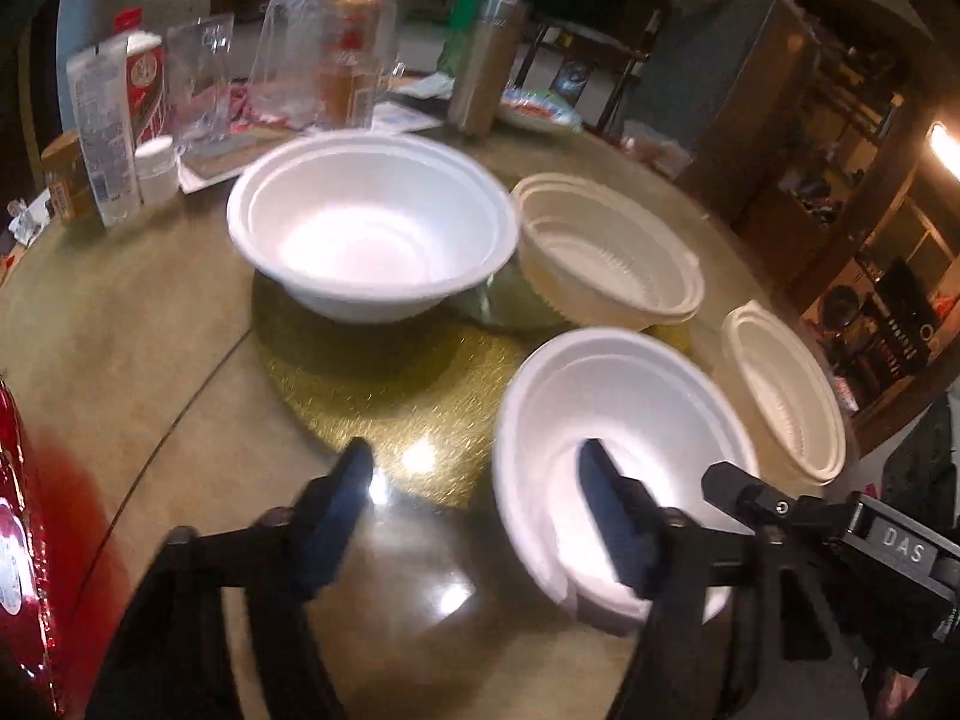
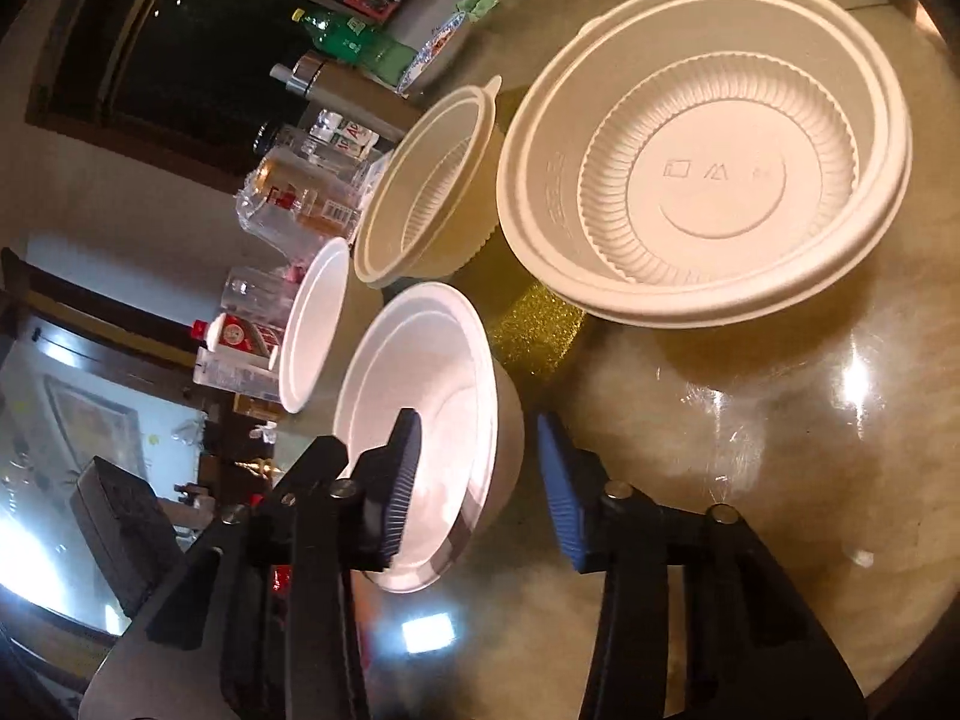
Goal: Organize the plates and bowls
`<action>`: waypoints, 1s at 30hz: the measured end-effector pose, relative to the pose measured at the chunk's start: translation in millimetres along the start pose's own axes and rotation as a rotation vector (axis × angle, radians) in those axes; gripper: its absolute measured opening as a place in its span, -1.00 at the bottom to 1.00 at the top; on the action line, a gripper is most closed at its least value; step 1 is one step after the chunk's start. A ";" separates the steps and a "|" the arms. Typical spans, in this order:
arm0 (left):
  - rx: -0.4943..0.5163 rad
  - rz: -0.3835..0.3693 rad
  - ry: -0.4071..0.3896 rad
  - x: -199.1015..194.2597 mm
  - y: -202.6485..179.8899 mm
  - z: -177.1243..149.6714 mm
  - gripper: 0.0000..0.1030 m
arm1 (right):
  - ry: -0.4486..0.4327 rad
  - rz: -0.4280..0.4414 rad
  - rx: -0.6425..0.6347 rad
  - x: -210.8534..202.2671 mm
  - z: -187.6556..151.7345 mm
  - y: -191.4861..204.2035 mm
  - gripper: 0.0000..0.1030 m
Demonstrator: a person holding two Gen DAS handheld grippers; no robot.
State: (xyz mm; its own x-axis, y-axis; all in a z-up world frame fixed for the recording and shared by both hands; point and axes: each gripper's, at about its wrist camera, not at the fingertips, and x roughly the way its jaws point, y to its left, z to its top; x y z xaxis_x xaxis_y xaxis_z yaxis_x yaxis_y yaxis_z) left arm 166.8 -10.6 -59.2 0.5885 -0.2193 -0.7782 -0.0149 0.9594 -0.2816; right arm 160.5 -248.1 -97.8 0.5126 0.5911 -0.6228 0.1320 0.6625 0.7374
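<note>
While the right gripper (image 2: 474,480) is straddling the wall of the near white bowl (image 2: 444,384), one pad (image 2: 399,480) inside and the other outside, its jaws are standing wide with a gap on both sides, so nothing is being squeezed yet. That bowl is sitting on the table (image 2: 750,480) directly ahead of the fingertips. It looks like thin foam: very light, soft enough to dent, and likely to slide on the glossy top, so I judge a gentle pinch on the rim and upper wall to be the place to take it, not a hard clamp.

Further ahead of the right tool, a second white bowl (image 2: 312,324) is lying beyond the first, and two cream ribbed bowls (image 2: 708,168) (image 2: 432,186) are waiting off to the outer-pad side; these look stiffer.

The left gripper (image 1: 480,480) is hovering just beside the same near bowl, jaws spread wide and holding nothing. Bottles and jars (image 1: 336,48) are crowding the far edge.
</note>
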 end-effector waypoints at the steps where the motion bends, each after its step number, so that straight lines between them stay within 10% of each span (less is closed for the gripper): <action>1: -0.002 -0.004 0.012 2.9 0.7 -0.2 -0.04 | 0.009 -0.006 -0.001 3.2 -0.2 -0.7 -0.28; 7: 0.036 -0.041 0.044 7.7 -4.5 -3.5 -0.77 | 0.001 -0.026 -0.062 6.0 -3.6 6.8 -0.58; 30: 0.054 -0.018 0.011 4.5 -6.5 -8.4 -0.79 | -0.016 -0.057 -0.118 9.6 -6.4 13.5 -0.74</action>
State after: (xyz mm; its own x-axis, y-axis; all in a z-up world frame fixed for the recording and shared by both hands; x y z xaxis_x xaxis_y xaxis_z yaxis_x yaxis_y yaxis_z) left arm 162.7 -19.3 -65.6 0.5793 -0.2388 -0.7794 0.0393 0.9632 -0.2658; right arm 161.8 -230.5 -95.5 0.5206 0.5442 -0.6579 0.0610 0.7448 0.6645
